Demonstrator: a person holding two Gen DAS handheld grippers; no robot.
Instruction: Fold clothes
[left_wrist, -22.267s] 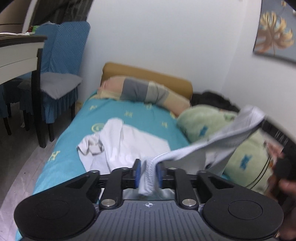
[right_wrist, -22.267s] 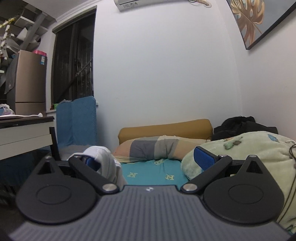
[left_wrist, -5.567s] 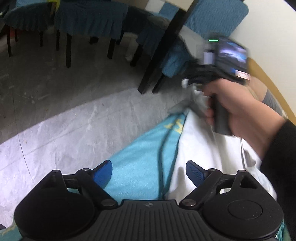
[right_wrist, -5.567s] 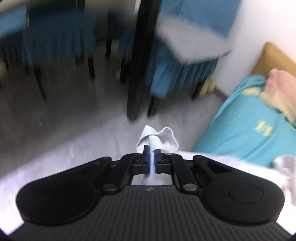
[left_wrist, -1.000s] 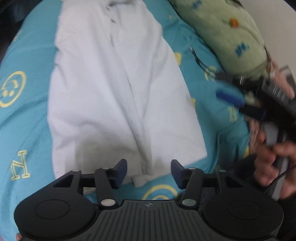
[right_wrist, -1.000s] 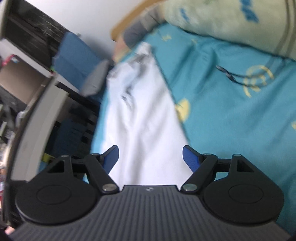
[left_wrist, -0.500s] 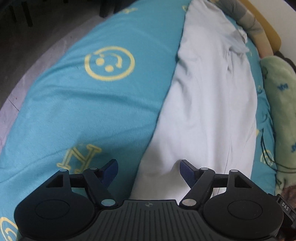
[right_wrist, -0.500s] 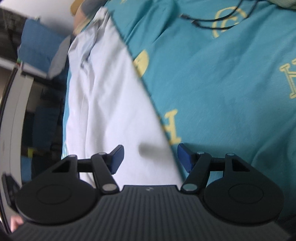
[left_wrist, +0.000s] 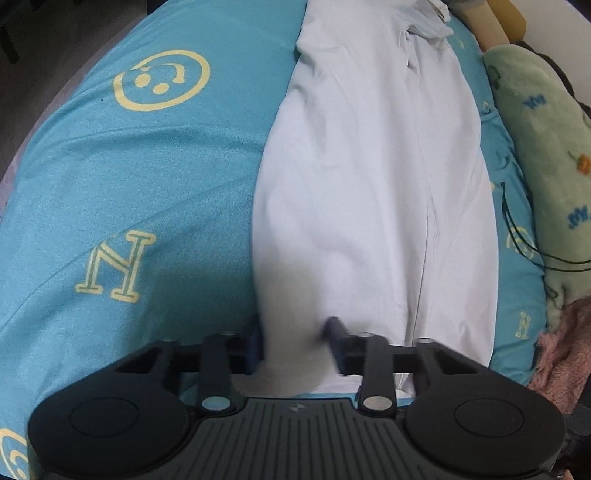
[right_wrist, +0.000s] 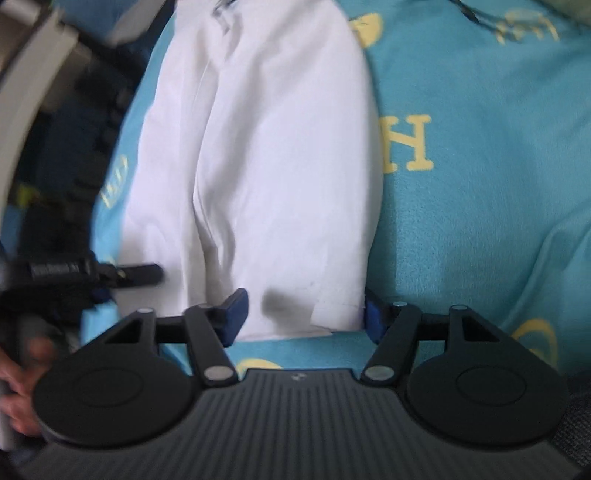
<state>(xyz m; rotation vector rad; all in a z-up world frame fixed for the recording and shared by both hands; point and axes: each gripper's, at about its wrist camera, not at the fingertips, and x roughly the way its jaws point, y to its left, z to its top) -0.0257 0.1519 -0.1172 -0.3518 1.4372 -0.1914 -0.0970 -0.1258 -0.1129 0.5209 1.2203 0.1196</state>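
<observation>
The white garment (left_wrist: 376, 192) lies lengthwise up the frame's centre on the teal bed (left_wrist: 140, 177). My 2 grippers, left (left_wrist: 295, 343) and right (right_wrist: 301, 314), straddle its near hem, jaws spread; next comes pinching both corners.

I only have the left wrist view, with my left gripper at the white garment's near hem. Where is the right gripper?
Observer: The right gripper is at the same hem of the white garment, straddling its other near corner.
Operator: Is it shut on the cloth?
Observer: No, it is open. Its jaws stand apart with the corner between them, not pinched.
Operator: Is there anything on the sheet beside it?
Observer: A yellow letter H is printed on the teal bedsheet, just past the garment's edge.
</observation>
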